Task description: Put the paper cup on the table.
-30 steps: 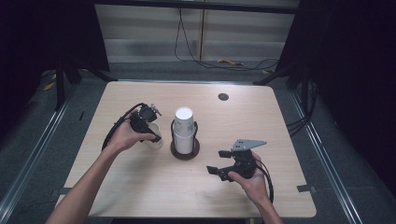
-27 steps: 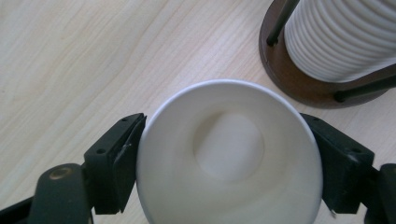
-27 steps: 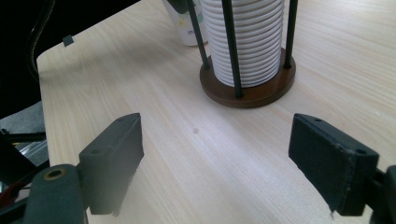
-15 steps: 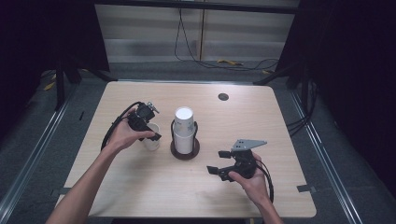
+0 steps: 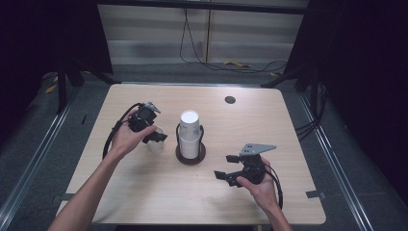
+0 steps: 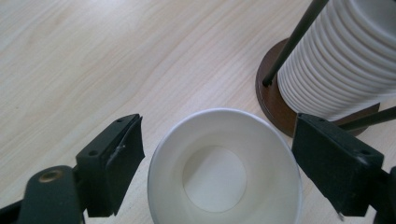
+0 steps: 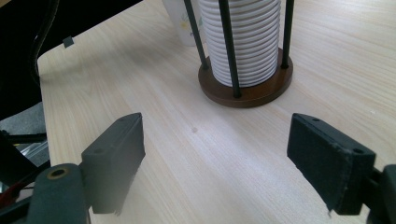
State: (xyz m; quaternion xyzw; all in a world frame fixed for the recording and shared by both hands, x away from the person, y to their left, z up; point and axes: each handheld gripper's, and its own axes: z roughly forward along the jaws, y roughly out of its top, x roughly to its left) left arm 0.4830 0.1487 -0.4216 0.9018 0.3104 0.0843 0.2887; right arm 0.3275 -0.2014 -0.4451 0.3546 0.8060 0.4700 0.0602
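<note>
Pale wooden tabletop [image 5: 269,130], one cup freed from the stack.

My left gripper [image 6: 219,158] has just been opening, jaws clear of the paper cup [image 6: 224,168] so it stands alone; my right gripper [image 7: 215,158] waits, jaws apart.

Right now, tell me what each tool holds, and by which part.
Nothing is held. The left tool has just been opening; its jaws flank the paper cup without touching. The right tool is open over the table.

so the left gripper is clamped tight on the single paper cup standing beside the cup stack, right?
Not quite. In the left gripper view the left gripper has its jaws open around the single paper cup, with gaps on both sides. The cup does stand beside the cup stack.
</note>
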